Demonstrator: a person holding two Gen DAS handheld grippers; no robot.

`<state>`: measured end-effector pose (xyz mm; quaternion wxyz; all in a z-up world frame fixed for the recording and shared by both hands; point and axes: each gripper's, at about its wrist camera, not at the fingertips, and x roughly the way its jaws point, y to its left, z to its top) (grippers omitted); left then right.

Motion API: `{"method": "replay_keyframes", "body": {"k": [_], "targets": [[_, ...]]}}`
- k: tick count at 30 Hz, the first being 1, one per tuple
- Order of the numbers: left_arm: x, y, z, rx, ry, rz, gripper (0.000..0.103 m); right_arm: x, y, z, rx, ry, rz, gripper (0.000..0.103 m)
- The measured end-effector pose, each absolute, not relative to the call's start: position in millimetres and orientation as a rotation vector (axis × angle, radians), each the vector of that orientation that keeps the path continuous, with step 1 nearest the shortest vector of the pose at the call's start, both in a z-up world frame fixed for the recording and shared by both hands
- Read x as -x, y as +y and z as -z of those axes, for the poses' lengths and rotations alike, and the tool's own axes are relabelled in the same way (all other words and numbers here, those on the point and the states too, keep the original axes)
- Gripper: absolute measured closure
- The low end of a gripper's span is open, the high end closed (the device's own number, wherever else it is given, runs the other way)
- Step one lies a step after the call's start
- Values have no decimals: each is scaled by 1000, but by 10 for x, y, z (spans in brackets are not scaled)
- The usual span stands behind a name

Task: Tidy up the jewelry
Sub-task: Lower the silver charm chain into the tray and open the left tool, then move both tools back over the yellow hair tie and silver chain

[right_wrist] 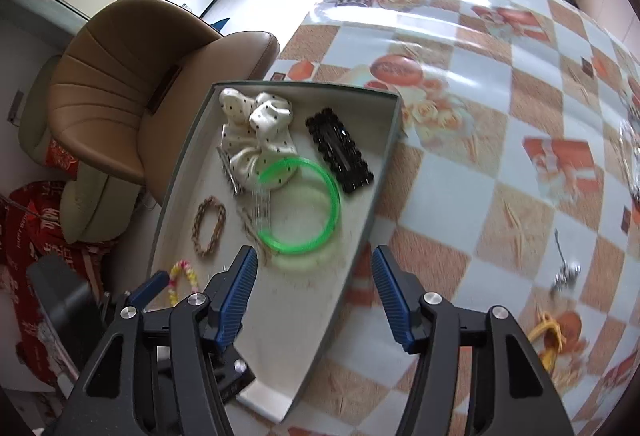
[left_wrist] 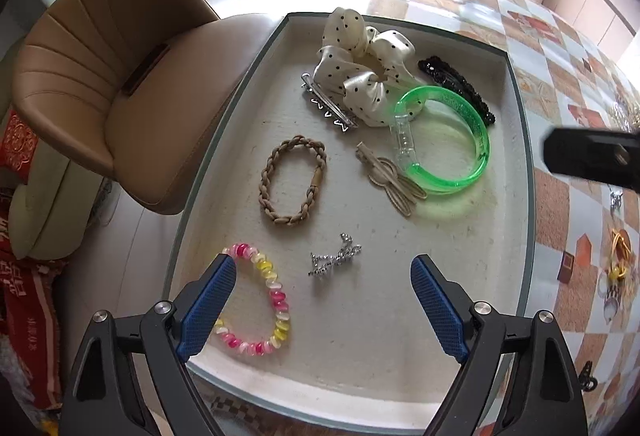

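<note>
A shallow grey tray (left_wrist: 516, 156) (right_wrist: 384, 164) holds a polka-dot scrunchie (left_wrist: 360, 68) (right_wrist: 256, 132), a green bangle (left_wrist: 460, 140) (right_wrist: 320, 220), a black clip (left_wrist: 456, 84) (right_wrist: 340, 152), a braided brown band (left_wrist: 294, 180) (right_wrist: 208, 226), a beige hair tie (left_wrist: 390, 180), a silver clip (left_wrist: 326, 104), a silver chain piece (left_wrist: 334, 260) and a pink-yellow bead bracelet (left_wrist: 264, 304) (right_wrist: 182, 278). My left gripper (left_wrist: 324, 276) is open and empty above the tray's near end. My right gripper (right_wrist: 314, 268) is open and empty over the tray's right rim.
A brown chair (left_wrist: 120, 84) (right_wrist: 132, 84) stands left of the tray. On the checked tablecloth (right_wrist: 500, 156) to the right lie a yellow hair tie (left_wrist: 618, 256) (right_wrist: 546, 336) and a small silver piece (right_wrist: 564, 272). The right gripper's body (left_wrist: 592, 156) shows in the left wrist view.
</note>
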<state>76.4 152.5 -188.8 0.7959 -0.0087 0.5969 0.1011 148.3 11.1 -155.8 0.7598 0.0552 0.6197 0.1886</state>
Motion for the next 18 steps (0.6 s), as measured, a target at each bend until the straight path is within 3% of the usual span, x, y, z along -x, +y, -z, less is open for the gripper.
{"method": "replay_keyframes", "body": {"k": [4, 11, 14, 18], "targets": [[-719, 1498, 1819, -16, 1285, -211, 11, -1363, -27, 1520, -138, 1348, -379, 39], [-672, 1396, 1681, -54, 1292, -178, 11, -1123, -418, 1422, -208, 1355, -306, 27], [-648, 1323, 1585, -62, 1286, -164, 0, -1025, -601, 1376, -229, 1358, -275, 25], [-599, 1178, 1502, -76, 1280, -129, 0, -902, -839, 1330, -254, 1370, -224, 24]]}}
